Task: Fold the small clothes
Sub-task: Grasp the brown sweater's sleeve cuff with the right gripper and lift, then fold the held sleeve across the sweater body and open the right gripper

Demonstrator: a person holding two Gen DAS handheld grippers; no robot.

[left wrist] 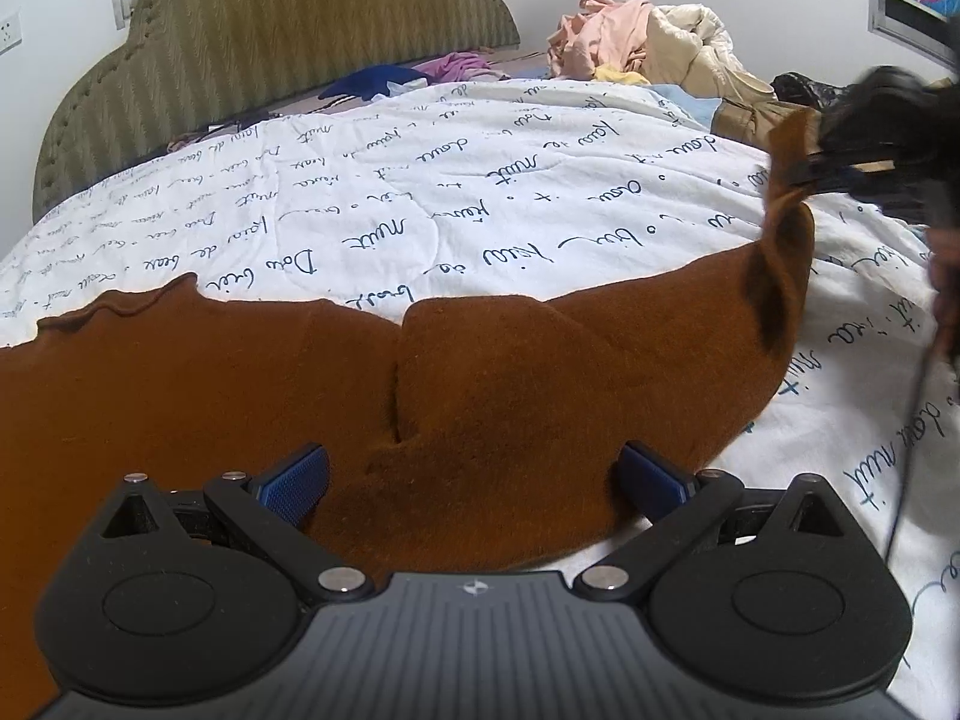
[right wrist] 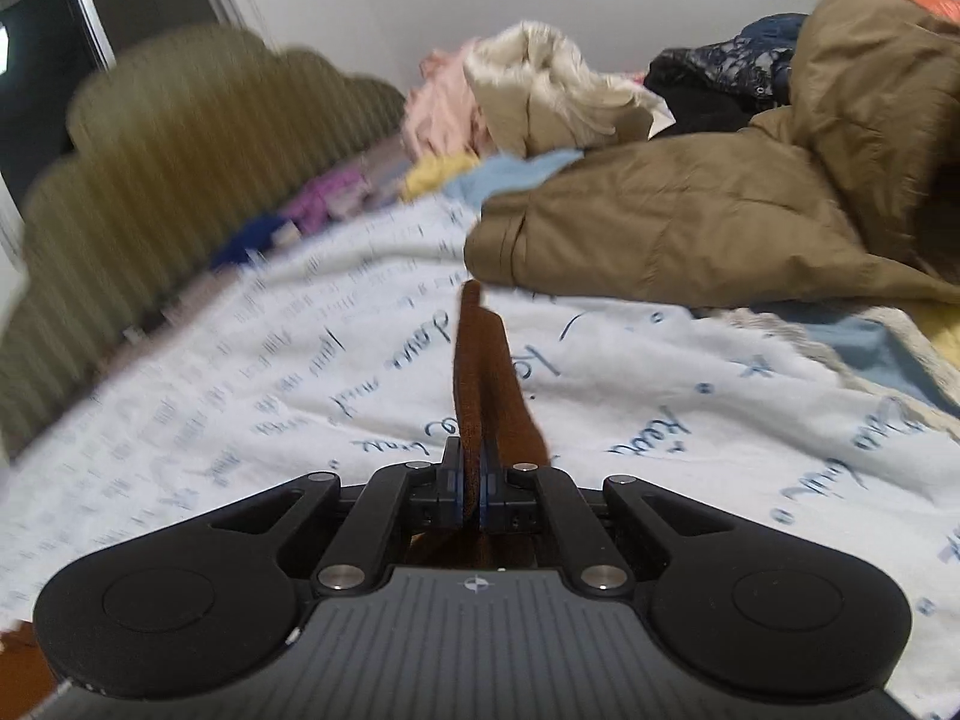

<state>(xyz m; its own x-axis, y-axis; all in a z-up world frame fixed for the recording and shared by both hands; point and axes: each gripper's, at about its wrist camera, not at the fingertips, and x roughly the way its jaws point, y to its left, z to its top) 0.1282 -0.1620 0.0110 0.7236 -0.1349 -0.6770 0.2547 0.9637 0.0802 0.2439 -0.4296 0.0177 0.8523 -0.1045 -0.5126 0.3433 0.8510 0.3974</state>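
Note:
A brown knitted garment (left wrist: 252, 396) lies spread on the white quilt with blue handwriting (left wrist: 372, 192). My left gripper (left wrist: 474, 477) stands open low over its near edge, the cloth lying between the blue pads (left wrist: 297, 483) without being pinched. My right gripper (right wrist: 472, 480) is shut on the brown garment (right wrist: 480, 372), a strip of it standing up between the pads. From the left wrist view, the right gripper (left wrist: 840, 171) appears at the right edge, lifting the garment's far corner off the quilt. The right wrist view is blurred.
A padded olive headboard (left wrist: 252, 36) rises at the back left. A heap of clothes (left wrist: 648, 42) lies at the back of the bed, with a tan puffy jacket (right wrist: 720, 210) close to my right gripper. A blue and purple garment (left wrist: 384, 81) lies by the headboard.

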